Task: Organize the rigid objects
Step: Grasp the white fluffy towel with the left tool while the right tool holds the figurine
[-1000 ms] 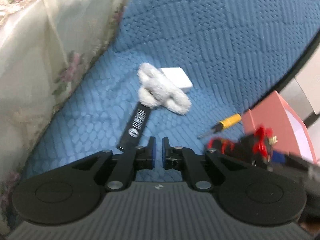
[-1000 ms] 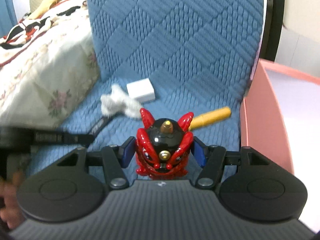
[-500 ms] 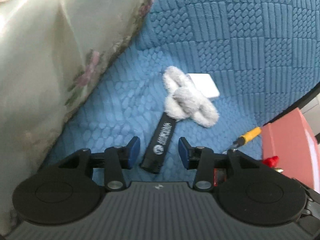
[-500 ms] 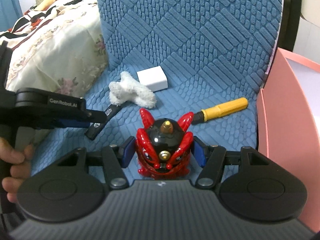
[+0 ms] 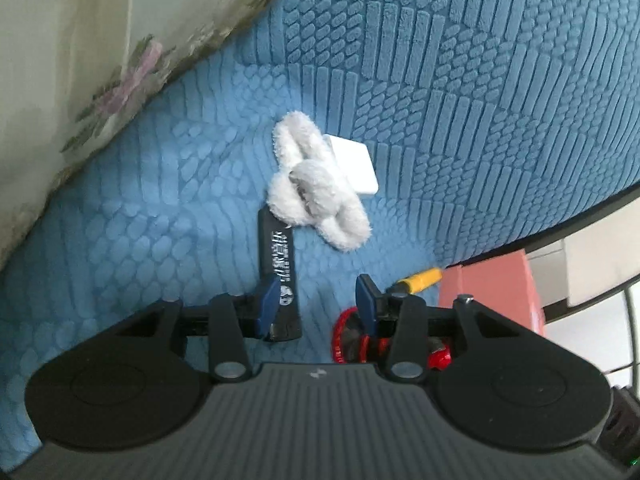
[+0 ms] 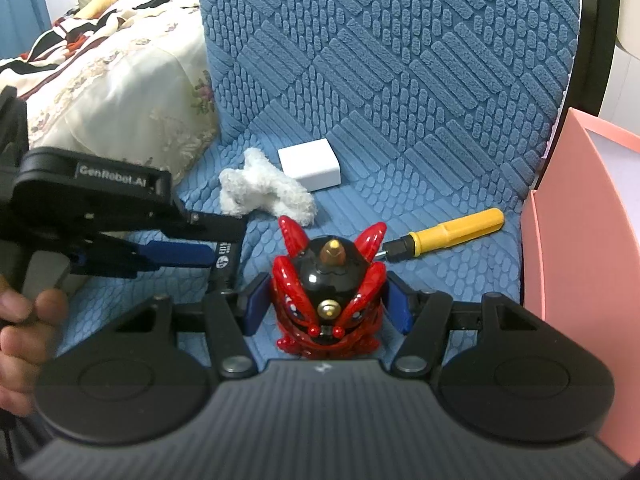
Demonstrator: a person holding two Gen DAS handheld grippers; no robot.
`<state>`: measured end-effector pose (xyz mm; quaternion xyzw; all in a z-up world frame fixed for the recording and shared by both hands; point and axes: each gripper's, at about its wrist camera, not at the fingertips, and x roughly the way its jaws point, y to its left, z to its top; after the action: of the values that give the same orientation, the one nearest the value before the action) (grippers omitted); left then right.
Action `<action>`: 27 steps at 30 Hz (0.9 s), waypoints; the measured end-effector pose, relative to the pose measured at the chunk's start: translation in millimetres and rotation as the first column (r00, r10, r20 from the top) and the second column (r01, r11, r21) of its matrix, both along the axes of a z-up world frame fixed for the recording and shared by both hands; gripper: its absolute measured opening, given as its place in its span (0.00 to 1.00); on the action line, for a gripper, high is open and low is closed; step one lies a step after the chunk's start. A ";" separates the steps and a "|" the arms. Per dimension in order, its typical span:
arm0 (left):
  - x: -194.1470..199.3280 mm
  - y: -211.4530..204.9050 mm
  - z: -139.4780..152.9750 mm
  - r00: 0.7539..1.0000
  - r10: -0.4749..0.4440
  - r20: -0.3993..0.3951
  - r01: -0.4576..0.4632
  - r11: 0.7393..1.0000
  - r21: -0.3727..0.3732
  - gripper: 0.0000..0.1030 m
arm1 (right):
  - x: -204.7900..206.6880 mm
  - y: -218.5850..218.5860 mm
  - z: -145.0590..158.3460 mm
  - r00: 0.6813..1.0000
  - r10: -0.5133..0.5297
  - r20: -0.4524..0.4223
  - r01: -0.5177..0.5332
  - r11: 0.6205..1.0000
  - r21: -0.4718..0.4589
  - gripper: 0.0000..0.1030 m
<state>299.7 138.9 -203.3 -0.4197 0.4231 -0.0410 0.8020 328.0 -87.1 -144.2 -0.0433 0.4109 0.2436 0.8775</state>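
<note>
My right gripper (image 6: 326,306) is shut on a red and black lion-head toy (image 6: 329,292), held just above the blue seat. My left gripper (image 5: 318,302) is open and low over the seat, with the near end of a black bar with white print (image 5: 277,258) beside its left fingertip. A white fluffy piece (image 5: 314,192) lies on the far end of the bar, and a white box (image 5: 356,166) lies behind it. A yellow-handled screwdriver (image 6: 444,236) lies on the seat to the right. The left gripper also shows in the right wrist view (image 6: 192,240).
The blue quilted seat (image 6: 360,208) has an upright backrest (image 6: 380,60). A floral cushion (image 5: 80,60) borders the left. A pink box (image 6: 580,220) stands open at the right, beside the seat's edge.
The left gripper opened from shut and moved forward and down toward the black bar. The right gripper kept the lion-head toy and drifted slightly forward over the seat.
</note>
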 end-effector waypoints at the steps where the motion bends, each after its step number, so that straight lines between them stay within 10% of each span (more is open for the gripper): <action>1: 0.5 1.3 -1.7 1.000 0.008 0.000 -0.008 1.000 -0.022 0.45 | 0.1 0.0 0.0 1.000 0.001 0.000 -0.001 1.000 0.000 0.61; 11: 10.4 -5.5 15.0 0.999 0.021 0.046 -0.033 0.963 0.269 0.45 | 1.4 -1.0 0.1 1.000 -0.019 0.002 0.019 1.000 0.010 0.61; 19: 42.2 -45.3 26.4 0.987 -0.153 0.044 0.096 0.794 0.600 0.47 | 1.1 -1.0 0.7 1.000 -0.011 0.026 0.012 0.999 -0.032 0.61; 27: 68.5 -56.6 18.1 0.974 -0.225 -0.023 0.185 0.733 0.654 0.50 | 7.0 -0.3 0.1 1.000 0.003 0.010 -0.002 1.000 -0.030 0.62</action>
<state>368.2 82.3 -185.2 -0.0637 0.4312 0.0088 0.9000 335.0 -87.4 -144.1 -0.0580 0.4102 0.2383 0.8784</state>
